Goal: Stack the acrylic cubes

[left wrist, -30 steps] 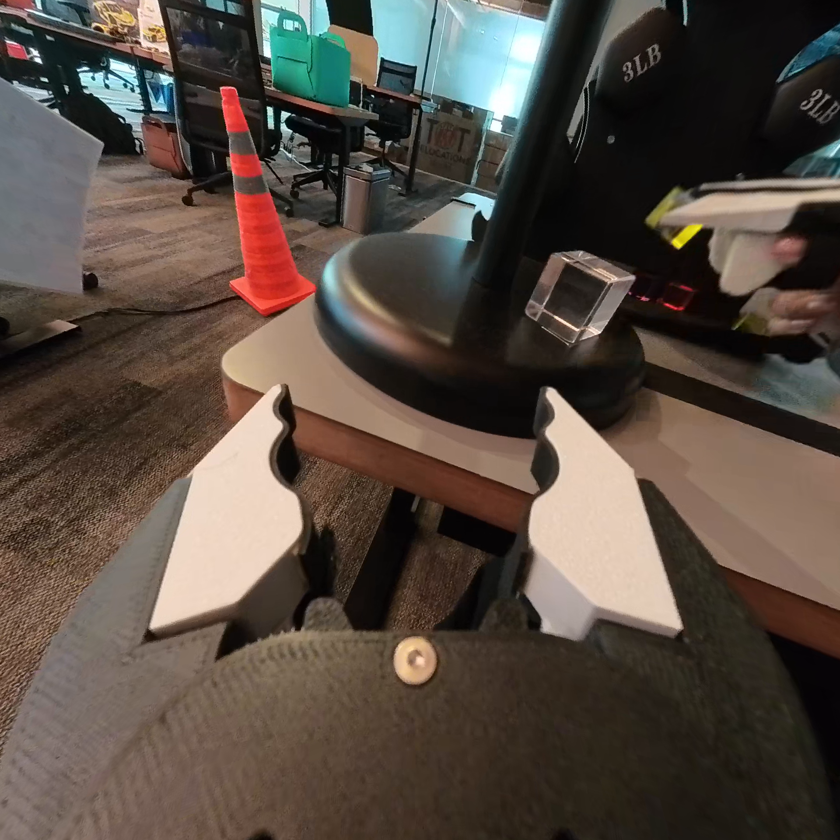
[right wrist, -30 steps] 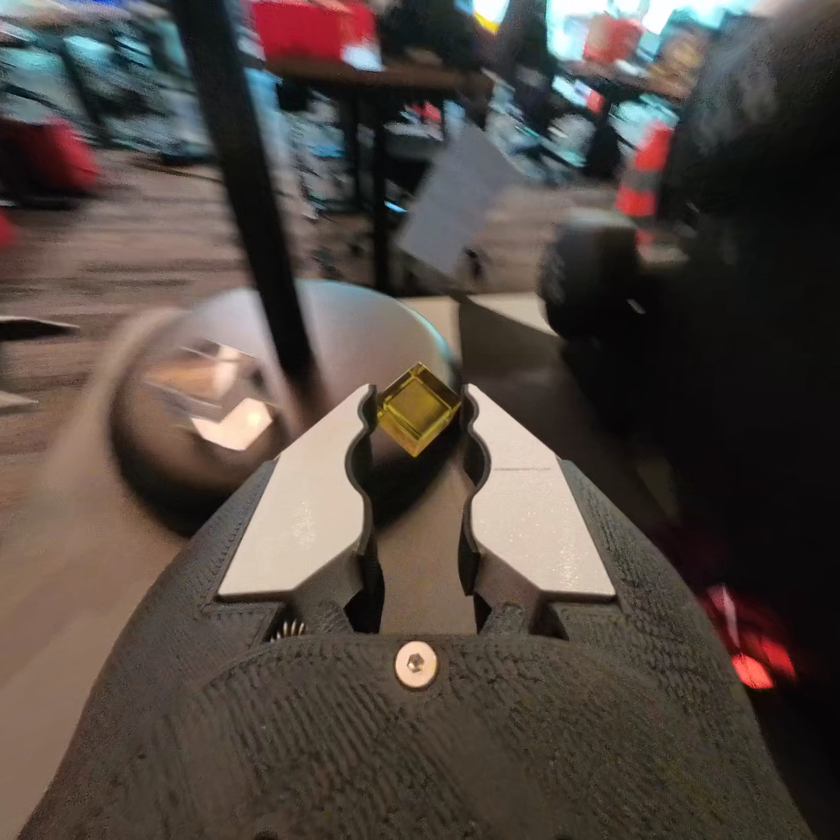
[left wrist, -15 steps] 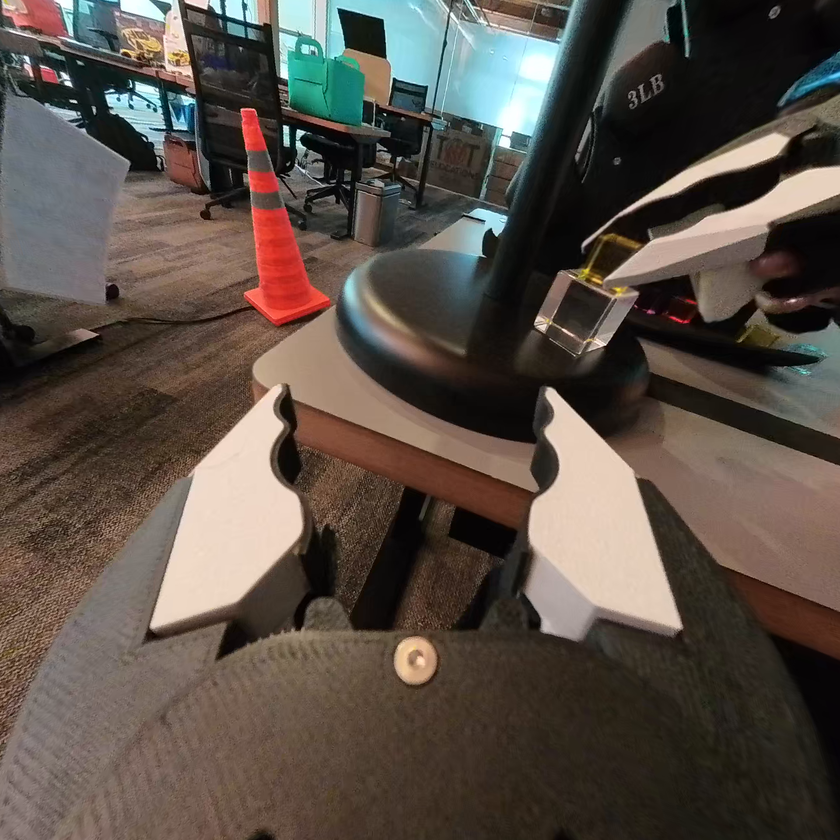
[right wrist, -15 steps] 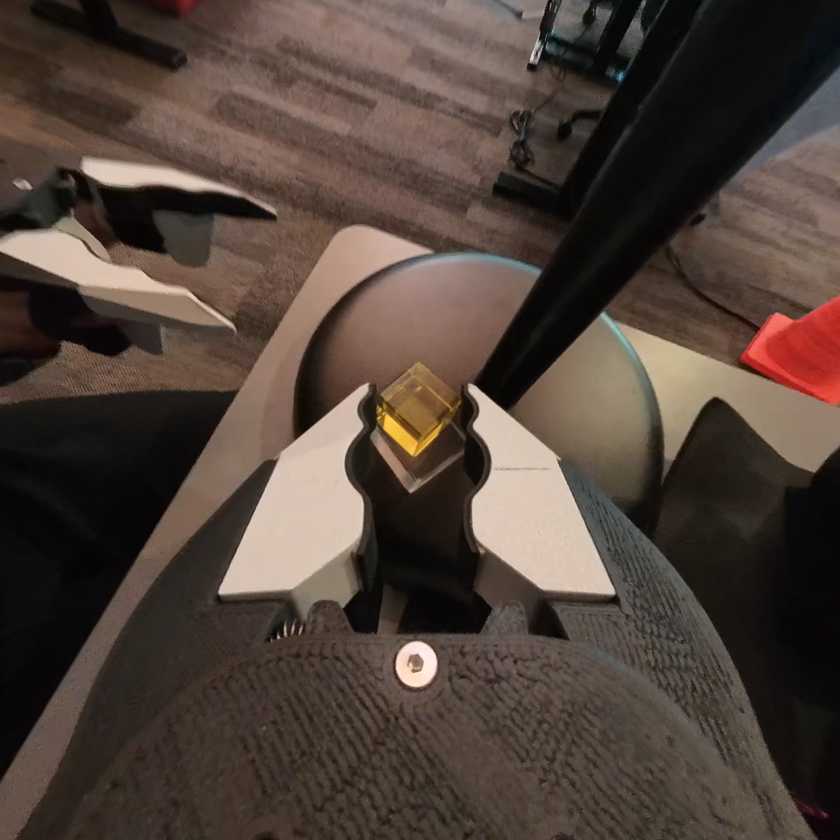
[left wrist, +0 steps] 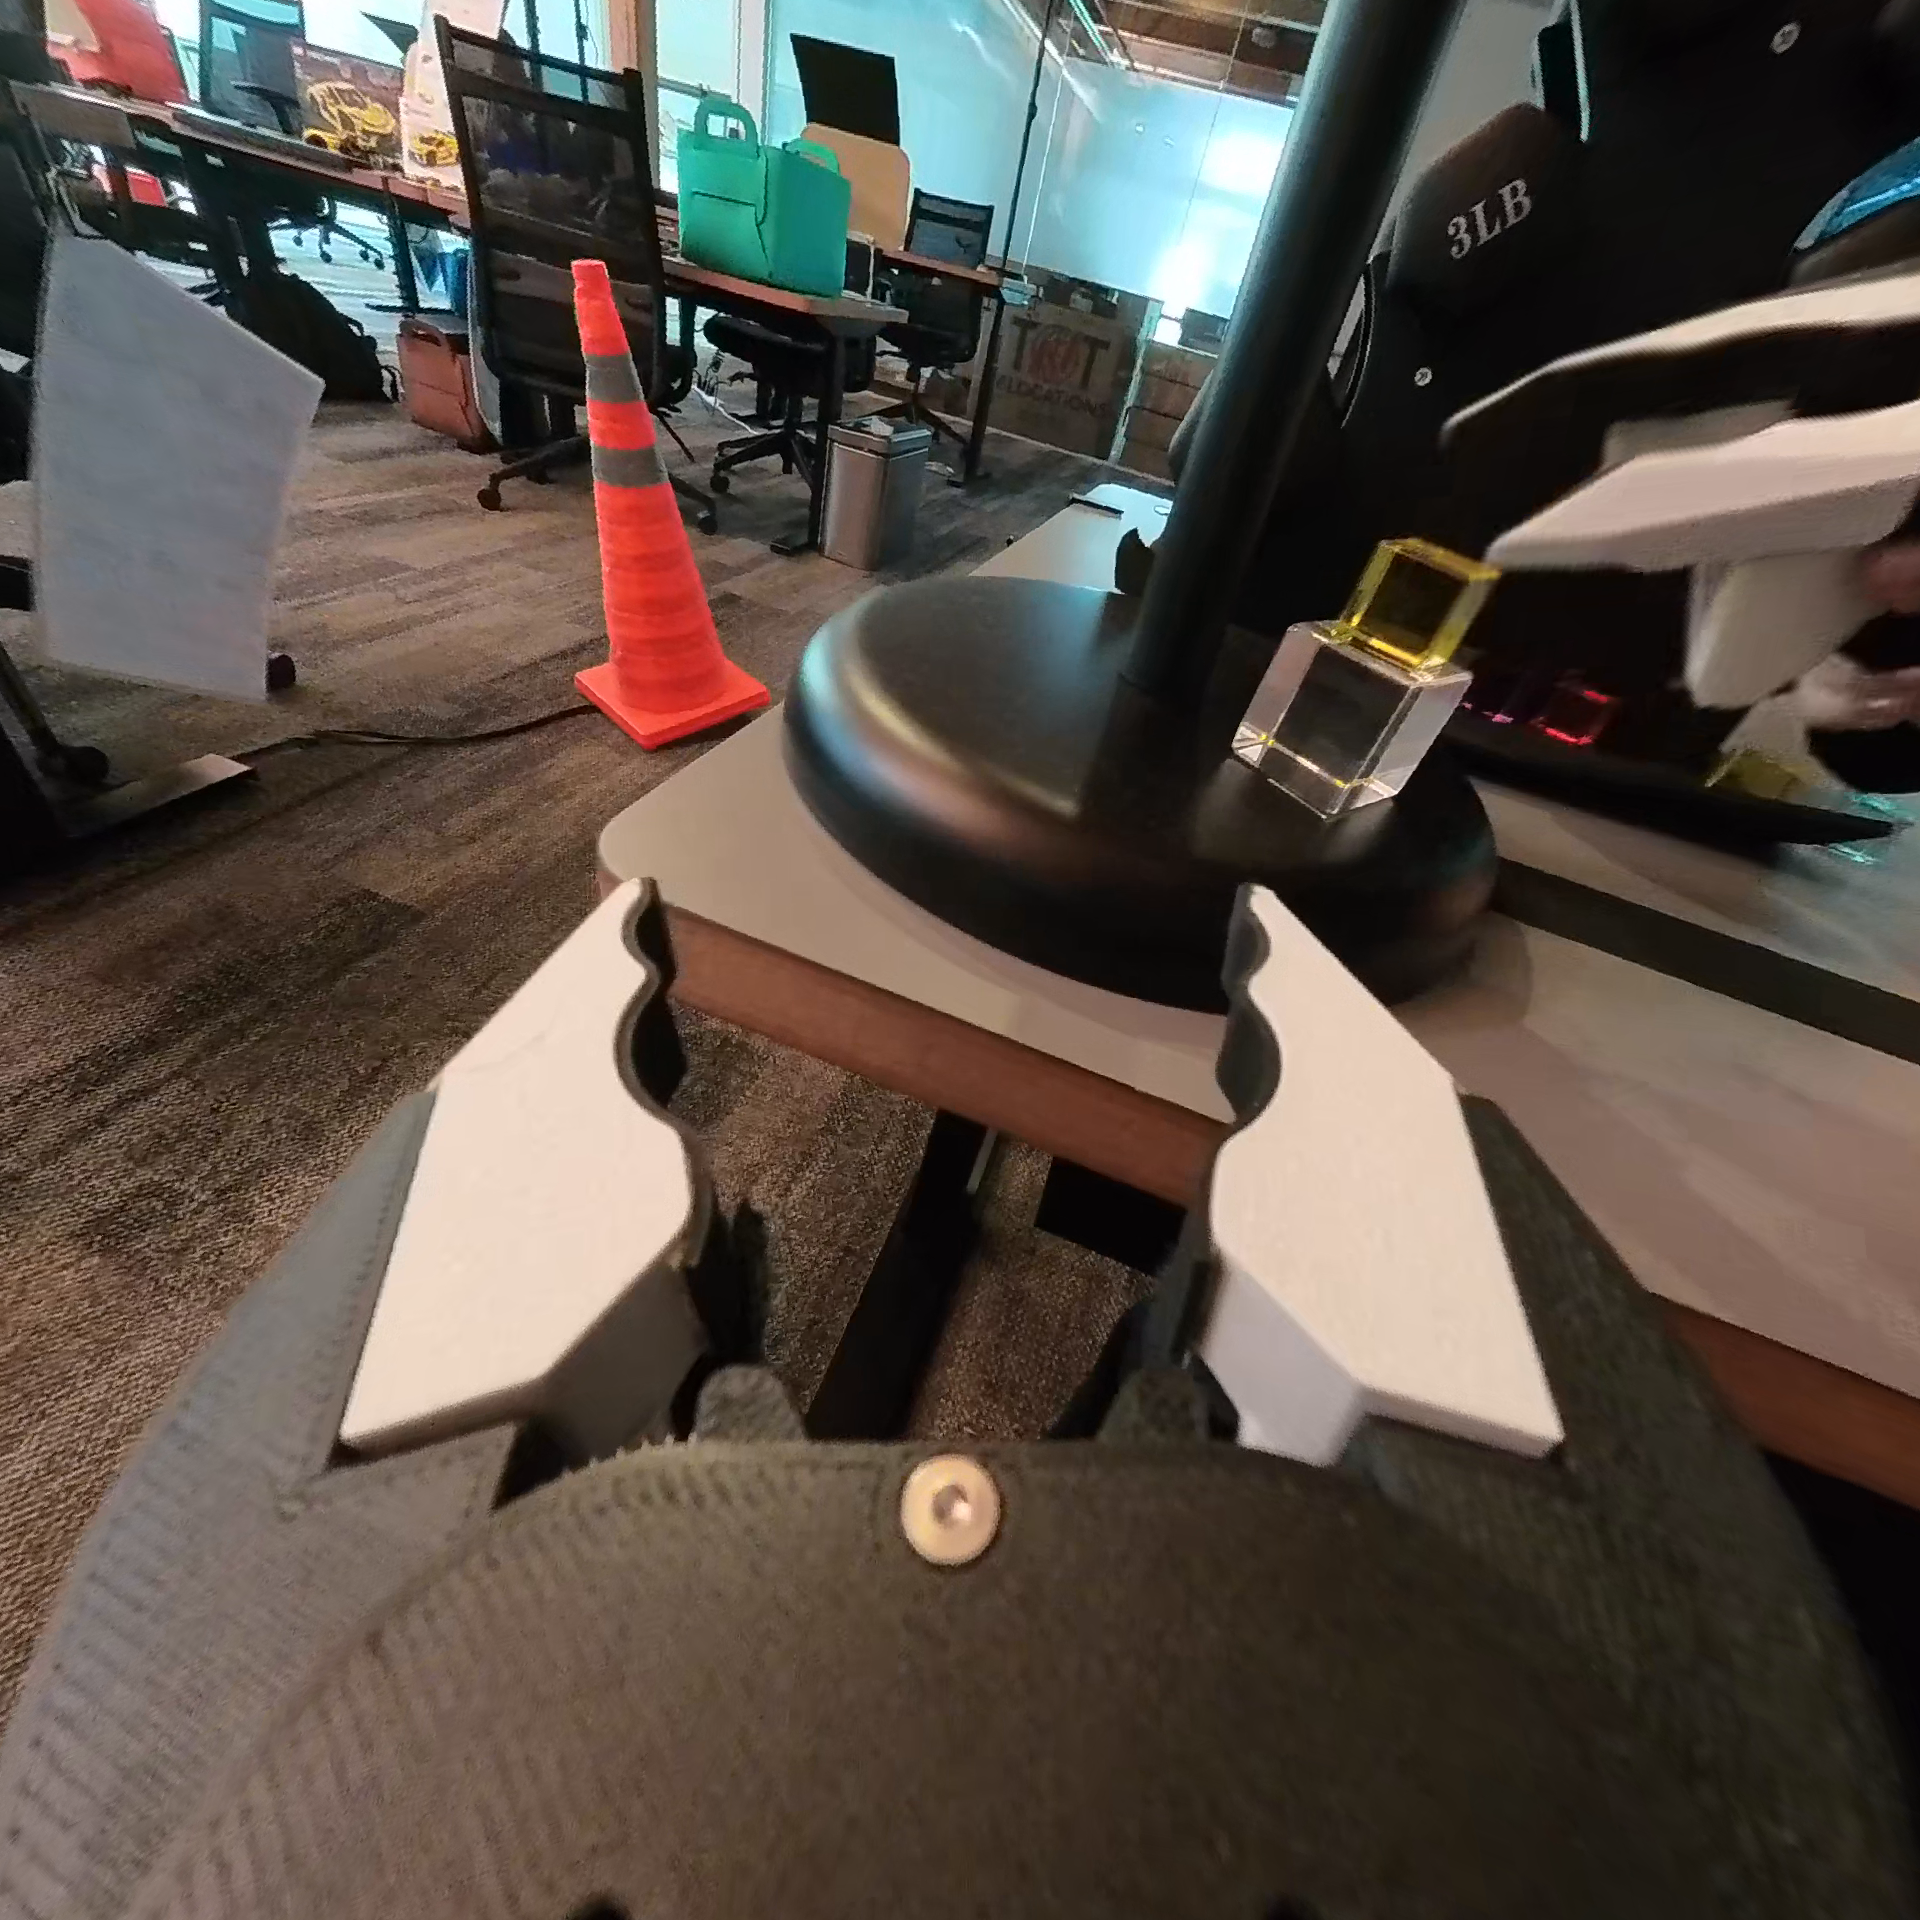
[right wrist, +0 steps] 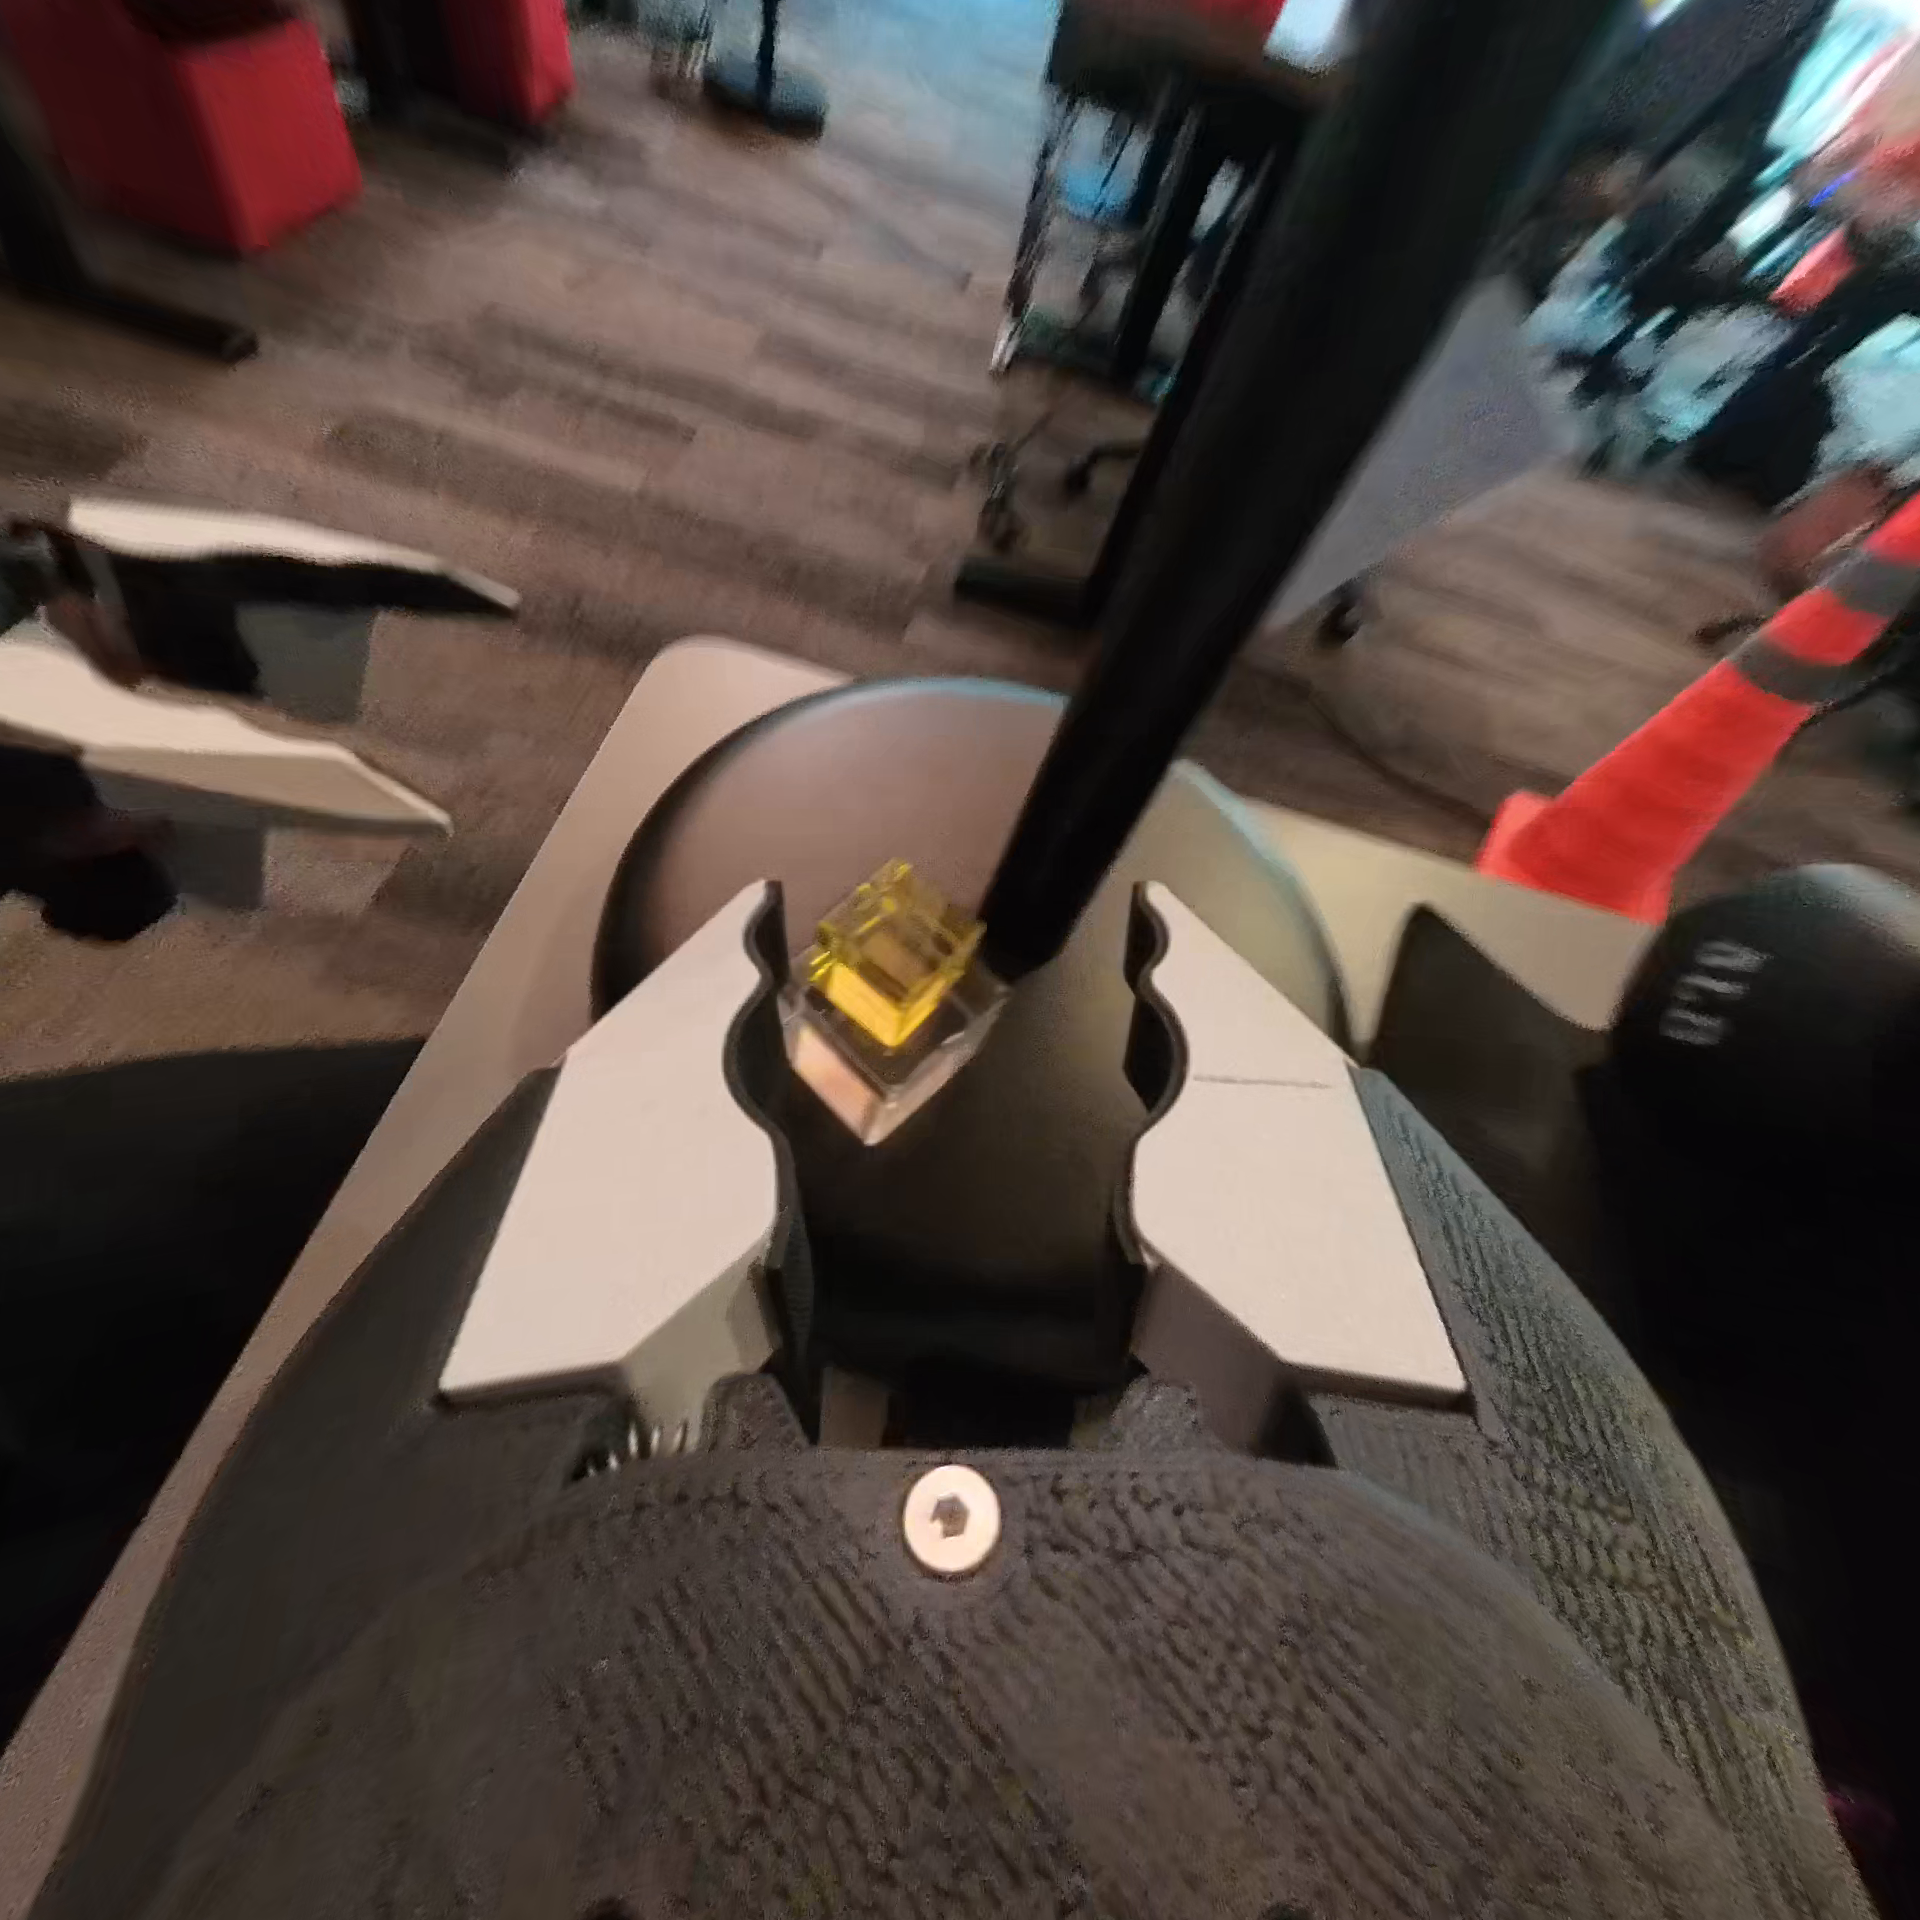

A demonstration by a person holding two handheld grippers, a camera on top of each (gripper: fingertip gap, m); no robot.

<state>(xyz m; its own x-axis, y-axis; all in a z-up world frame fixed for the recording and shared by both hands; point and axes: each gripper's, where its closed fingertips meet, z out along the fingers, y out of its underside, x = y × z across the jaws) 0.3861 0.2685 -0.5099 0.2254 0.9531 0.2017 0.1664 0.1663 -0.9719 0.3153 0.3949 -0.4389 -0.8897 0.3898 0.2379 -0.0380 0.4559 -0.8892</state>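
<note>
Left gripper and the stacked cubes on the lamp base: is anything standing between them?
Partly. The left gripper is open and empty, off the table corner. The yellow cube sits on the clear cube on the black lamp base. The lamp pole rises just beside the cubes, and the open right gripper flanks them.

This is an open-plan office. Grey-brown carpet tiles [left wrist: 260,935] cover the floor, and long desks [left wrist: 748,291] with dark legs stand in rows, with black wheeled office chairs [left wrist: 561,239] drawn up to them. Behind them runs a glass partition wall [left wrist: 1091,156]. A green tote bag [left wrist: 764,208] sits on one desk, a small steel waste bin [left wrist: 871,488] stands beside it, and stacked cardboard boxes [left wrist: 1060,374] lie farther back. An orange traffic cone [left wrist: 649,561] stands on the carpet near the corner of the nearest tabletop [left wrist: 727,862].
</note>
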